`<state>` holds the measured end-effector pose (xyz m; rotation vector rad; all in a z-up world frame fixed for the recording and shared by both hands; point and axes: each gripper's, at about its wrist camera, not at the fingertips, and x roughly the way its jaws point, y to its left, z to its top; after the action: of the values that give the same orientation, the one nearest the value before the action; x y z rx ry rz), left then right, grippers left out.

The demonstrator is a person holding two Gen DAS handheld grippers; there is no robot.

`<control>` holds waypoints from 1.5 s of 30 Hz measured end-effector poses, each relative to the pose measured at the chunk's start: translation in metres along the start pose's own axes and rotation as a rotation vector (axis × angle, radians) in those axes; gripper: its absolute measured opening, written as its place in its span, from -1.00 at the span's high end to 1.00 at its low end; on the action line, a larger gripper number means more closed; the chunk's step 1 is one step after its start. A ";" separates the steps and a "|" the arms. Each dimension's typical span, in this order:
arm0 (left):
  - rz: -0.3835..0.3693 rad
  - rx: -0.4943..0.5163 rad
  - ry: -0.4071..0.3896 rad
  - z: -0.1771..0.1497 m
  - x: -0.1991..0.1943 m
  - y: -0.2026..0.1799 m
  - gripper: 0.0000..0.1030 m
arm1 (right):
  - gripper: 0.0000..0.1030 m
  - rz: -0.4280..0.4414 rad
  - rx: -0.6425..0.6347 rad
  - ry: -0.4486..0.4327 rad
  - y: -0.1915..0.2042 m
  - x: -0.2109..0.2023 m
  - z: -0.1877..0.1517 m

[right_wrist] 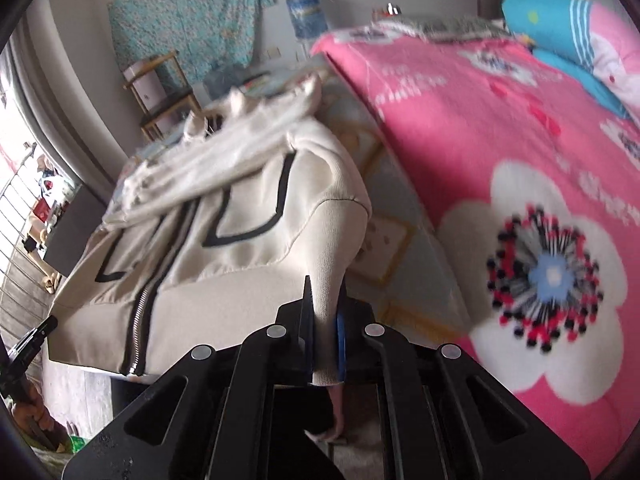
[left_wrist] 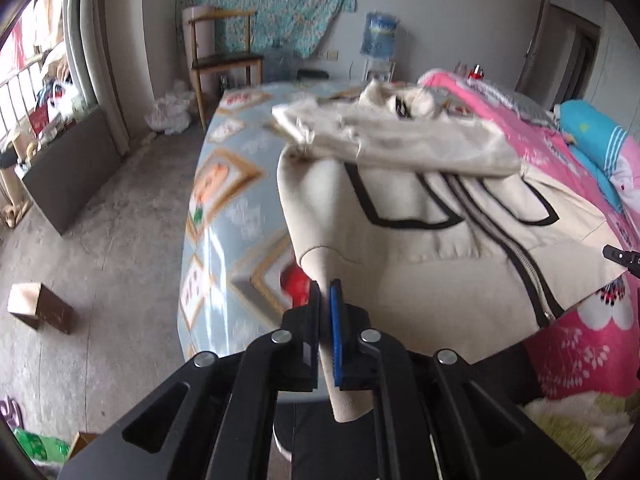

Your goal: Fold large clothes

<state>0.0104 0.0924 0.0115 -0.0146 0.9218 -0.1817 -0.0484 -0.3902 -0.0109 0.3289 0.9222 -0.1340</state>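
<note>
A cream zip-up jacket (left_wrist: 420, 264) with black trim lies on the bed, front up, its hood and top part bunched across the far end. My left gripper (left_wrist: 325, 300) is shut on the jacket's near left corner, a ribbed cuff or hem end, which hangs down between the fingers. In the right wrist view the same jacket (right_wrist: 224, 264) spreads to the left. My right gripper (right_wrist: 325, 300) is shut on the ribbed end of its right sleeve. Both held corners are lifted off the bed. The tip of the right gripper (left_wrist: 622, 258) shows at the left view's right edge.
The bed carries a pale blue patterned sheet (left_wrist: 224, 200) and a pink flowered blanket (right_wrist: 500, 184) with a blue pillow (right_wrist: 560, 36) at its head. A wooden chair (left_wrist: 224, 60), a water bottle (left_wrist: 378, 36) and a cardboard box (left_wrist: 40, 306) stand on the concrete floor.
</note>
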 end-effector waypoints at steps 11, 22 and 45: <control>-0.036 -0.056 0.102 -0.027 0.031 0.011 0.79 | 0.56 -0.079 -0.076 0.084 -0.002 0.037 -0.016; -0.086 -0.117 0.175 -0.047 0.033 0.016 0.73 | 0.79 -0.063 -0.045 0.129 -0.008 0.036 -0.036; -0.340 -0.232 -0.057 0.062 0.001 0.033 0.89 | 0.89 0.112 -0.035 -0.083 0.025 -0.003 0.052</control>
<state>0.0651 0.1204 0.0448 -0.3912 0.8750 -0.3871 -0.0044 -0.3846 0.0260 0.3392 0.8211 -0.0286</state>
